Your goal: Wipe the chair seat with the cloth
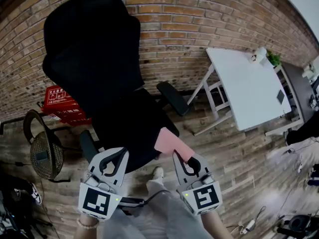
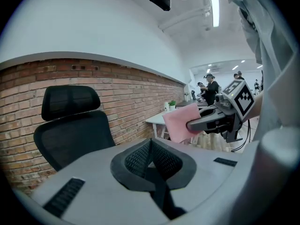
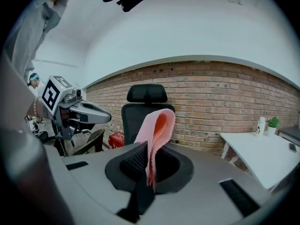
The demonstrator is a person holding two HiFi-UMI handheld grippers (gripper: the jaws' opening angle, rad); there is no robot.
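Cloth [image 1: 171,143], pink, pinched tight in right claw [image 1: 185,159], folded over and drooping just past the jaw tips. Held above the near edge of the seat [image 1: 130,126], apparently not touching yet. Left claw [image 1: 110,162] closed on nothing, just beside the right one, also short of the seat. Chair back [image 1: 92,49] straight ahead of both. Risks, as a judgement: only a small fold gripped, so could pull free on a hard drag across the seat; could bunch under the claw and wipe with plastic instead of fabric; could push the chair away under pressure, with nothing steadying it.
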